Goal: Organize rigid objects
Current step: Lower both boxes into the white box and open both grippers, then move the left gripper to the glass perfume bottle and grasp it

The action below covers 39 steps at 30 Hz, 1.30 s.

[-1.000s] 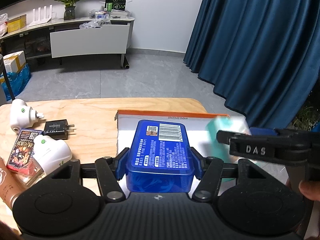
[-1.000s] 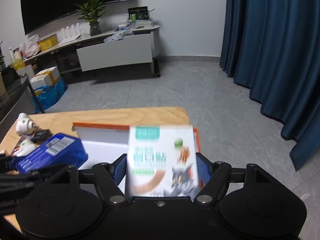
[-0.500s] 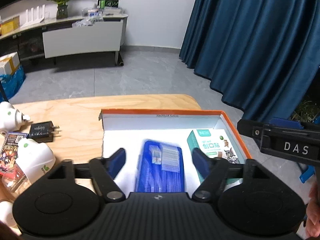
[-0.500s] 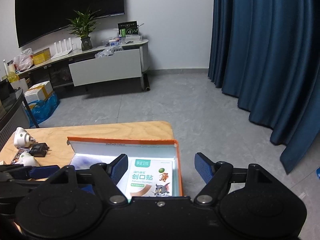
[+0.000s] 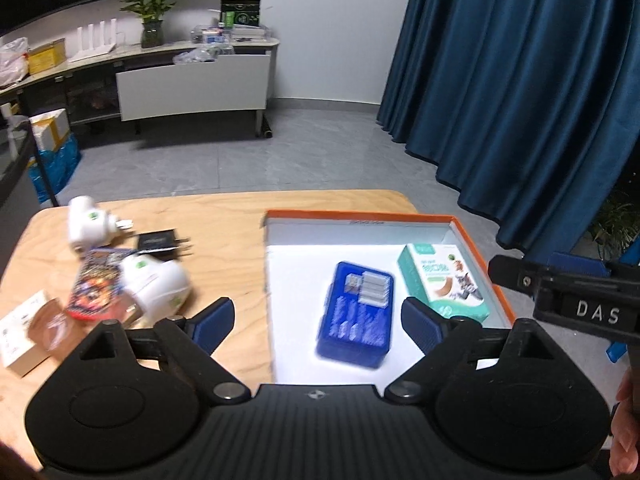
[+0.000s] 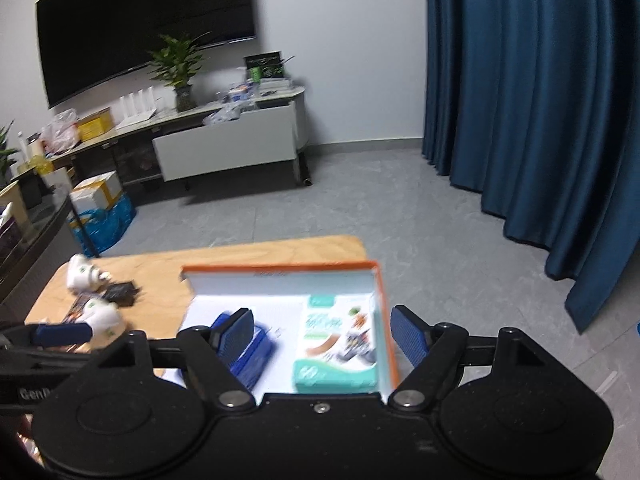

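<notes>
Blue case [image 5: 354, 322] in tray [image 5: 476, 244], clear below spread left gripper [image 5: 320, 320] jaws.

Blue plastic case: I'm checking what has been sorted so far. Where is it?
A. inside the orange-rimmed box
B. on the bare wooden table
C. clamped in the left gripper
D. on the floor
A: the blue plastic case lies flat on the white floor of the orange-rimmed box, beside the teal bandage box.
</notes>
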Tool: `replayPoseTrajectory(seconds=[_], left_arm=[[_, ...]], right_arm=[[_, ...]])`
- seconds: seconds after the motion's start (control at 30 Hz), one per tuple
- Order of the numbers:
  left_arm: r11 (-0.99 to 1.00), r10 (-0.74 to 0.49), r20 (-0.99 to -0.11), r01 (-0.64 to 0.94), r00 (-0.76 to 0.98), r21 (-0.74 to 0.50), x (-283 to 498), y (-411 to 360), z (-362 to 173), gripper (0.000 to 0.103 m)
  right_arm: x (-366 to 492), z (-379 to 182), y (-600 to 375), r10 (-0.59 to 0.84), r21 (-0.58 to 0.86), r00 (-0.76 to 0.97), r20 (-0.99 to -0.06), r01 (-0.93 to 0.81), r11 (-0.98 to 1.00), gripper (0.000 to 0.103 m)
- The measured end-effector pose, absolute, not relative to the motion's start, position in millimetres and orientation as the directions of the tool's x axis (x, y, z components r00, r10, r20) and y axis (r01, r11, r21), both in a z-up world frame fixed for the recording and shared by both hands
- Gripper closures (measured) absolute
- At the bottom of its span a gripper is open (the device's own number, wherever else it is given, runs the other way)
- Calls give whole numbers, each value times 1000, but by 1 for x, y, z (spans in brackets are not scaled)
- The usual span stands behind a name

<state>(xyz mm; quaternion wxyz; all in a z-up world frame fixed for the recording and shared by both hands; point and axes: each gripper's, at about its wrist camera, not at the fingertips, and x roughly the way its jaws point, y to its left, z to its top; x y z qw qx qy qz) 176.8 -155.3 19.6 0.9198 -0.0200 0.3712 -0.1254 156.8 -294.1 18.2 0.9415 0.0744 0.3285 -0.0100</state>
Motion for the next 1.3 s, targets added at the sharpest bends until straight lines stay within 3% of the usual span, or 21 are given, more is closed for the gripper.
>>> replayPoseTrajectory(seconds=[0.53,1.07,1.17,1.23,1.3], left_arm=[[985,-167,-667,95,726,-143,115,-64,23,10],[994,-66,-733,-17,677,-105,83,5,-33,10],[997,-61,-734,0,676,-83,87,3,-41,23],[997,-65,-739,8,671,-81,90,3,-47,47],[996,-67,-741,4,668,-86,91,6,-53,53]], right_arm=[[131,15,-198,206,149,738,-642,-143,978,13],[117,-1,-143,307,158,672,-674,-275,948,14],[118,-1,-142,311,168,670,-674,-271,948,14],[119,-1,-141,322,180,664,-675,-275,944,14],[121,-1,-137,332,183,659,-674,-287,940,14]])
